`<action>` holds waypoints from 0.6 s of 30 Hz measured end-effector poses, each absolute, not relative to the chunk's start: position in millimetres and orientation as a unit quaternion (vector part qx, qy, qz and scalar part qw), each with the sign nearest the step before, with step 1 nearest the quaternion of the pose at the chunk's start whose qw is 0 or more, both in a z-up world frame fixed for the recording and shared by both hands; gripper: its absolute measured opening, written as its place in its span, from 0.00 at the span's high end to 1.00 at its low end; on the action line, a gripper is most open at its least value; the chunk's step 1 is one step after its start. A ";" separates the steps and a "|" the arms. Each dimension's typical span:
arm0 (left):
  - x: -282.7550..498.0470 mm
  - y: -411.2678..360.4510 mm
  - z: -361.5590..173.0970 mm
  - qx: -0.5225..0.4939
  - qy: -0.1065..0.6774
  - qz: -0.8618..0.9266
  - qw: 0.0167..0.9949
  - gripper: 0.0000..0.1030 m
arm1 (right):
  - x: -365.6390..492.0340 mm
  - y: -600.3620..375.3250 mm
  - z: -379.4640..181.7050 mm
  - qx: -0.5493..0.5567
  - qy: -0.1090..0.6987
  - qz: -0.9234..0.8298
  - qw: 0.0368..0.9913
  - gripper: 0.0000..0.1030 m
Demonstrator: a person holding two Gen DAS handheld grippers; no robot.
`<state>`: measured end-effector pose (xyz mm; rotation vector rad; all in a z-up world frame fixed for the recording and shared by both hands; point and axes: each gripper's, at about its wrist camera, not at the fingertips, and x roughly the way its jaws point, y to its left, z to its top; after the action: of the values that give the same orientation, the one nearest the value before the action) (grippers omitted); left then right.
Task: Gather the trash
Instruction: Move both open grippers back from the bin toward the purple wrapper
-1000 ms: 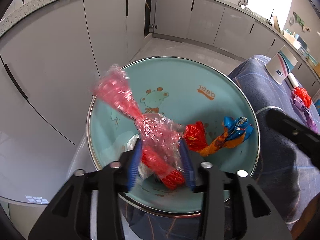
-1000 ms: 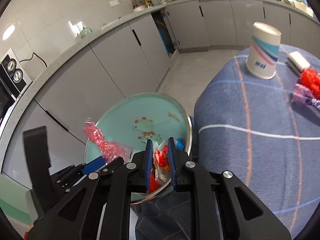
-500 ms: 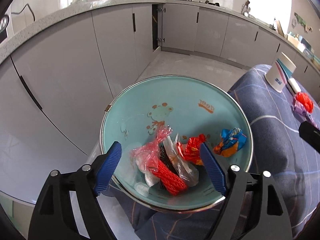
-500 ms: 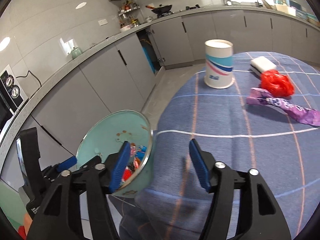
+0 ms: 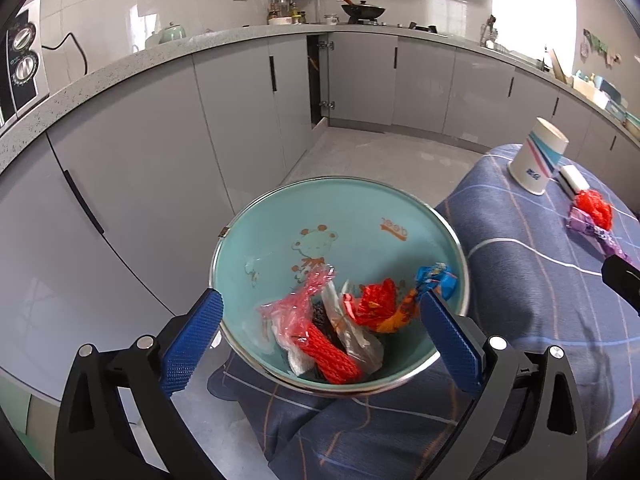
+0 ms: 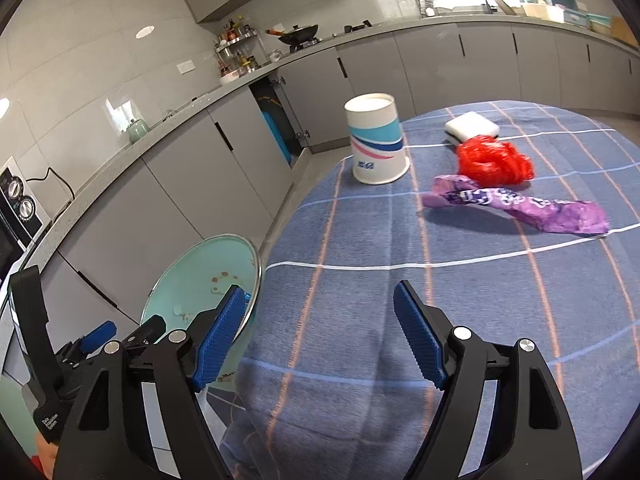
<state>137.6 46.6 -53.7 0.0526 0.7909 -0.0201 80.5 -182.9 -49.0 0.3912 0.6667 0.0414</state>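
Left wrist view: wrappers (image 5: 340, 332) are lying in the bowl (image 5: 280, 216), left gripper (image 5: 320, 332) gaping empty above.
Right gripper (image 6: 320, 332) is hanging open, jaws just widened, over the tablecloth (image 6: 480, 288); purple wrapper (image 6: 516, 204) and red bag (image 6: 494, 160) are lying farther off.

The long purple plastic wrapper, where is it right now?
In the right wrist view the long purple plastic wrapper lies on the blue checked tablecloth, upper right, just in front of the crumpled red plastic bag.

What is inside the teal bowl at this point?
The teal bowl holds crumpled wrappers: a clear red one, a red mesh piece, a clear plastic one and an orange-blue one. Whatever lies beneath the pile is covered.
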 end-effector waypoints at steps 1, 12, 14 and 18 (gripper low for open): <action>136.4 44.3 -52.6 0.027 0.384 -0.013 0.923 0.06 | 77.7 -185.5 -47.6 0.190 0.323 0.018 0.927 0.26; 118.3 16.2 -37.7 0.041 0.373 -0.042 0.926 0.06 | 51.5 -219.1 -43.7 0.198 0.314 -0.014 0.928 0.26; 116.0 10.6 -35.3 0.044 0.371 -0.047 0.927 0.06 | 46.9 -227.1 -43.8 0.202 0.312 -0.020 0.928 0.26; 113.2 -7.5 -31.2 0.056 0.366 -0.061 0.927 0.06 | 38.1 -241.2 -43.2 0.209 0.308 -0.032 0.928 0.26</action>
<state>113.2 -7.5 -31.2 0.1141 0.7494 -0.1245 38.1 -241.2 -43.2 0.4280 0.6312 -0.0656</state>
